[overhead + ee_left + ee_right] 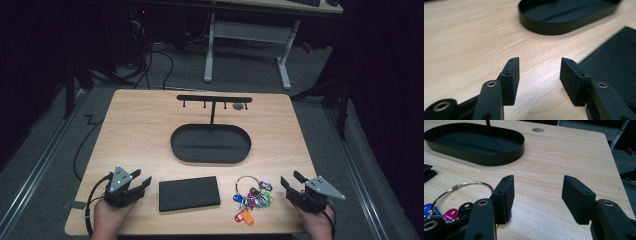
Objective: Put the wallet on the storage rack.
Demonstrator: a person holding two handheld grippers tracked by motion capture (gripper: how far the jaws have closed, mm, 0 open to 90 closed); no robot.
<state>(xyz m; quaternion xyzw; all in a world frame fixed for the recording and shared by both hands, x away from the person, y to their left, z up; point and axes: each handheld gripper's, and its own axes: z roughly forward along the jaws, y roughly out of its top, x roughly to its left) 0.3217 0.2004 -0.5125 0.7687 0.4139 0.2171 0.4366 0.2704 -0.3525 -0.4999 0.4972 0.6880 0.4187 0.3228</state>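
On the table (140, 125) there is one oval black tray (210, 144) with nothing in it, one T-shaped rack (214, 101) behind it, one black wallet (189, 193) and one bunch of coloured keys (252, 197). The wallet and keys lie near the front edge, between the grippers, with much bare wood around the tray. The left gripper (141, 184) and the right gripper (291, 180) both have their jaws wide apart and hold nothing.

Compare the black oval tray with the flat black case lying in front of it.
The oval tray has a raised wall and a hollow inside; the flat black case is a low, solid slab. The tray is rounded, with a post rising from it to a hook bar; the case is rectangular, with a ribbed surface. The tray sits mid-table, the case near the front edge. Both are black and untouched.
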